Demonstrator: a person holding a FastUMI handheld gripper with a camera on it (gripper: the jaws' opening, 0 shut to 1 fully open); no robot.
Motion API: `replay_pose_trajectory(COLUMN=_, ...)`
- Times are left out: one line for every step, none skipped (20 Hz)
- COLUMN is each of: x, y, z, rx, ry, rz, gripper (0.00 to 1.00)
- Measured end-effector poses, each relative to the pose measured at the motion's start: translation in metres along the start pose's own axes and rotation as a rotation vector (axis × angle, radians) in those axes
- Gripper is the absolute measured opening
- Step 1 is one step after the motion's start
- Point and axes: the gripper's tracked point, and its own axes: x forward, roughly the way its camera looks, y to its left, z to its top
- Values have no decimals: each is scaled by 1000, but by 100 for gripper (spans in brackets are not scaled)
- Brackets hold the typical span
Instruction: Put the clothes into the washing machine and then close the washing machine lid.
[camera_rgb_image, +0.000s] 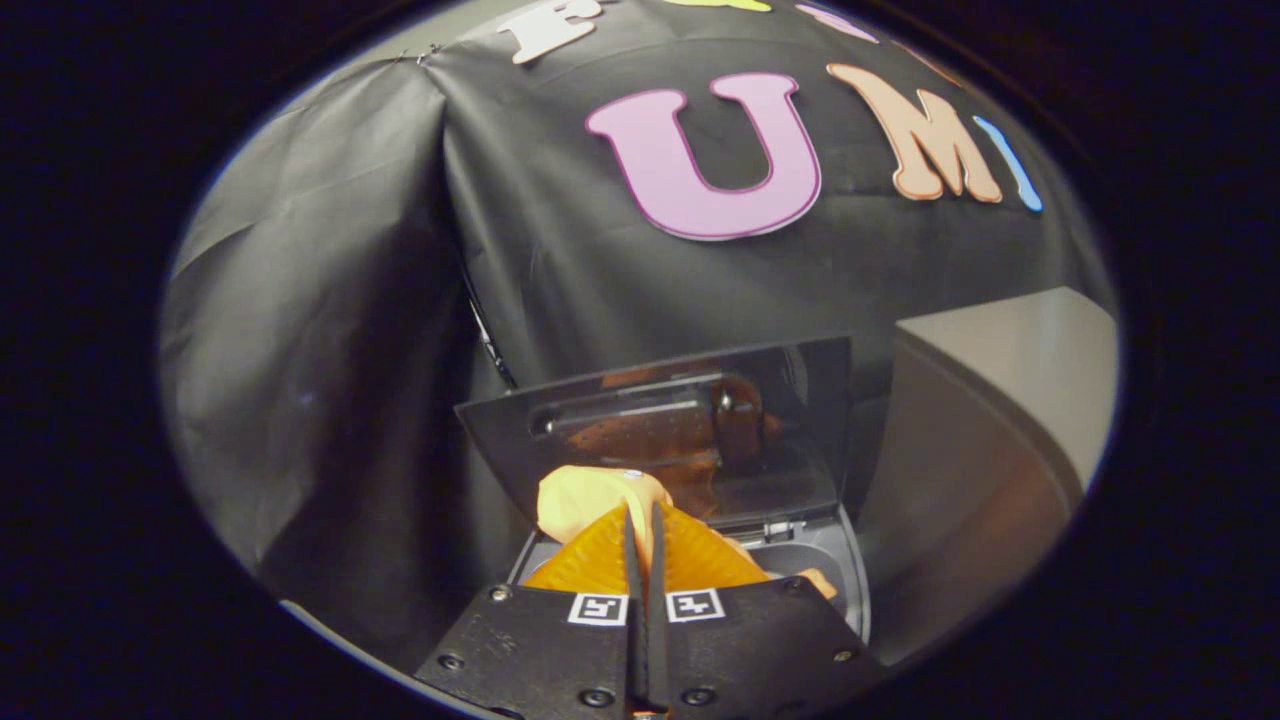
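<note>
Gripper (644, 540): fingers drawn together with only a thin slit between them, apparently pinching the orange garment (590, 500), which bunches just ahead of the tips.
Garment position: held above the open mouth of the washing machine (850, 590); not yet resting inside.
Lid (660, 430): raised, dark and see-through, standing just beyond the garment and mirroring its orange.
Risk, snag: a release from here could leave cloth draped over the front rim, because most of the fabric sits on the near side of the opening.
Risk, lid: trailing cloth over the rim would stop the lid seating.
Risk, grip: the hold looks narrow, so the garment may slip early.
Writing: square coded markers on the finger mounts; no brand or label is legible on the machine, though the view is dim there.
</note>
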Motion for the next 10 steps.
replay_pose_trajectory(x=6, y=-1, z=-12, rx=2, ry=14, rz=-1, gripper=0)
replay_pose_trajectory(x=14, y=-1, z=-25, rx=3, ry=29, rz=-2, gripper=0)
replay_pose_trajectory(x=20, y=-2, z=-38, rx=3, ry=46, rz=-3, gripper=0)
replay_pose_trajectory(x=25, y=-4, z=-51, rx=1, ry=65, rz=-4, gripper=0)
replay_pose_trajectory(x=32, y=-6, z=-64, rx=-2, ry=90, rz=-5, gripper=0)
replay_pose_trajectory(x=36, y=-10, z=-79, rx=-7, ry=110, rz=-4, gripper=0)
replay_pose_trajectory(x=39, y=-13, z=-88, rx=-14, ry=127, rz=-5, gripper=0)
replay_pose_trajectory(x=44, y=-17, z=-96, rx=-21, ry=136, rz=-16, gripper=0)
replay_pose_trajectory(x=48, y=-20, z=-102, rx=-21, ry=145, rz=-25, gripper=0)
replay_pose_trajectory(x=52, y=-22, z=-111, rx=-16, ry=156, rz=-30, gripper=0)
